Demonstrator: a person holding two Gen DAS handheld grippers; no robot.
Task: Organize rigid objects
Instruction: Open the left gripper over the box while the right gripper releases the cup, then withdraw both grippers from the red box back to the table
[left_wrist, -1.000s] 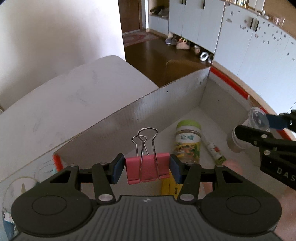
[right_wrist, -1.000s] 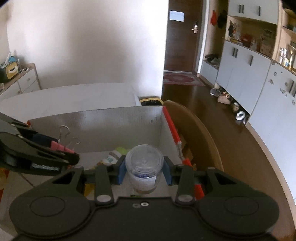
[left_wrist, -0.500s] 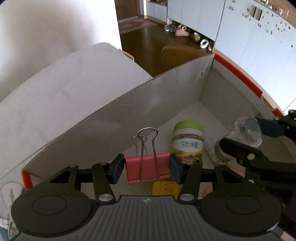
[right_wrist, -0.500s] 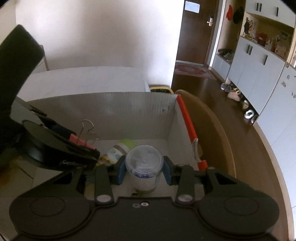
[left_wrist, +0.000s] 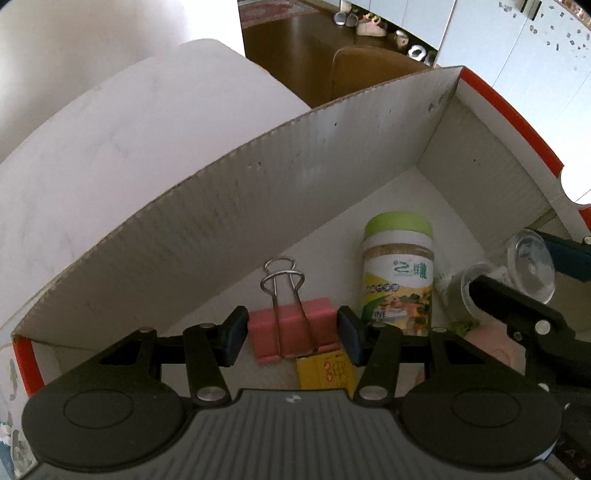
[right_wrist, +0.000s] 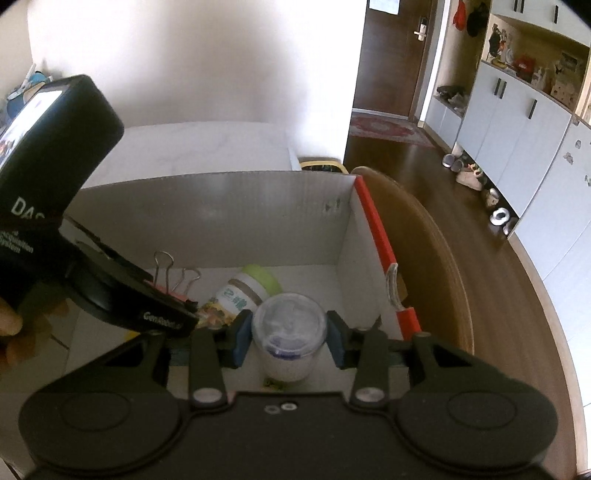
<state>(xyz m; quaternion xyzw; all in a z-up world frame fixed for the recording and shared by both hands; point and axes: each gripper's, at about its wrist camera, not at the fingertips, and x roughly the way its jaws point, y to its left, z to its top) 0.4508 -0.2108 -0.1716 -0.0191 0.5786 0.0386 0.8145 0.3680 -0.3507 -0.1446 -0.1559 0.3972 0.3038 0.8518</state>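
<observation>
Nearest the left wrist camera, the left gripper has its fingers pinching a pink binder clip, whose wire handles point away from the camera. It hangs above the inside of an open corrugated box with white walls and red outer edges. In the right wrist view, the right gripper has its fingers pinching a small clear plastic jar with a transparent lid and white contents, also held over the box.

On the box floor, below the clip, lies a yellow carton, mostly hidden by the left gripper. Just beyond it lies a jar with a green lid and a yellow printed label, on its side with the lid pointing toward the far wall. To its right, a small tube-like item is largely hidden and hard to identify. Something pink and blurred shows behind the right gripper.

Beyond the box, a white surface extends away, and a wooden chair back stands beside the box's red edge.
</observation>
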